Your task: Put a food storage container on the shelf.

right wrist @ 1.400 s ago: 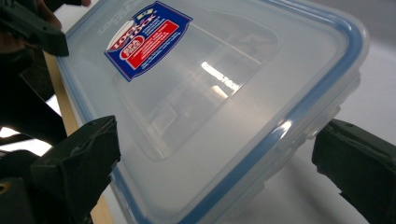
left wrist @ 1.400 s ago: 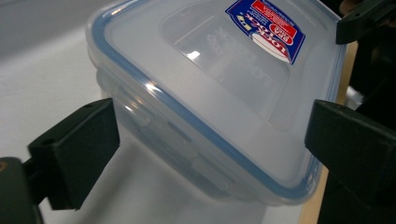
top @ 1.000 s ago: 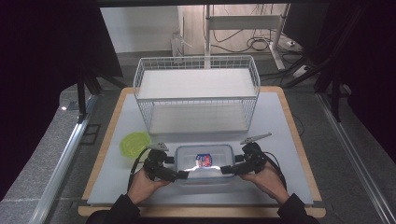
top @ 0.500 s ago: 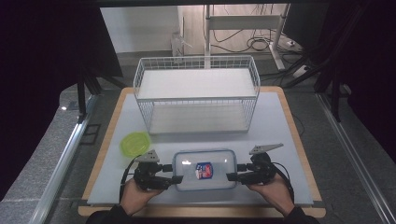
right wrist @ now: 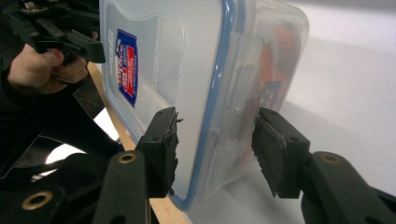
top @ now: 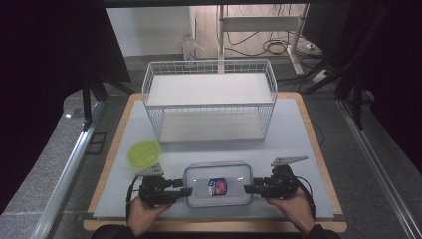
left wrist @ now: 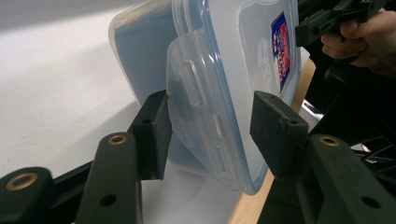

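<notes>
Both grippers' fingers nearer container

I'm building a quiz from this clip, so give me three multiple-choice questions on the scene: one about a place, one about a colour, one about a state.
1. Where does the round lime-green plastic lid lie?
A. left of the clear rectangular plastic container with the blue-rimmed lid, on the table mat
B. inside the white wire basket
C. on top of the container

2. What colour is the seal around the container's lid?
A. red
B. blue
C. yellow

3. How does the container's lid stand?
A. off, beside the box
B. propped upright against the basket
C. on the box, with the left gripper and right gripper at its two short ends

Answers: 1 A, the high view shows it on the mat, left of the container; 2 B, both gripper views show a blue rim; 3 C, the lid covers the box and jaws straddle each end.
</notes>
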`<state>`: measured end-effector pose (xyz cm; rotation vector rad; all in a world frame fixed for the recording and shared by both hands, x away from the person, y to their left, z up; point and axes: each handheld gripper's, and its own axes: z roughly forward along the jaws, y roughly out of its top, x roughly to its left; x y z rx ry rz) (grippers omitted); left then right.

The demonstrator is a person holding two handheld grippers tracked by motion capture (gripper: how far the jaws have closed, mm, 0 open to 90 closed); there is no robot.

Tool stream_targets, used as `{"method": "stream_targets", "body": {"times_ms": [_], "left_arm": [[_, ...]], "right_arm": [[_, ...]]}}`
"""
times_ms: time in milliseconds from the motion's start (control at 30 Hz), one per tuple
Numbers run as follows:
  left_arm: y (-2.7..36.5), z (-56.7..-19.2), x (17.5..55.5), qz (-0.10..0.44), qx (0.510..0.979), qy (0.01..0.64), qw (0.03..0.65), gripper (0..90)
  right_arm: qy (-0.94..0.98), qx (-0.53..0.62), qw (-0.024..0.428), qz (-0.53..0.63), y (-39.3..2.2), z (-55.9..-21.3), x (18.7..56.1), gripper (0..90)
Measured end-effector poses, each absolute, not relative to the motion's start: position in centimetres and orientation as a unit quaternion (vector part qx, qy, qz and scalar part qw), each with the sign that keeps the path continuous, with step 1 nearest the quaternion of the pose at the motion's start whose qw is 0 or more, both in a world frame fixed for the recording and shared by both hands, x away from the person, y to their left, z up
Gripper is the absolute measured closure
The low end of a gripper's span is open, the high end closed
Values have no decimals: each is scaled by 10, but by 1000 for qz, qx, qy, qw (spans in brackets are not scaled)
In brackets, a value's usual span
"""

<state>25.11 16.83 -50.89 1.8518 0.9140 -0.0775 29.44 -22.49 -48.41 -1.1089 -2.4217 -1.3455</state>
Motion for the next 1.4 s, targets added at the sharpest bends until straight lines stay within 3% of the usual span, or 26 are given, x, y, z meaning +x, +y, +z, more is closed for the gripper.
{"method": "stream_targets", "body": {"times_ms": [500, 1400], "left_arm": [[167, -498, 251, -6, 768, 391, 507, 516], [179, -444, 276, 33, 760, 376, 528, 508]], "right_arm": [[-804, -370, 55, -462, -222, -477, 291, 527], [-782, -343, 42, -518, -217, -428, 318, 548]]}}
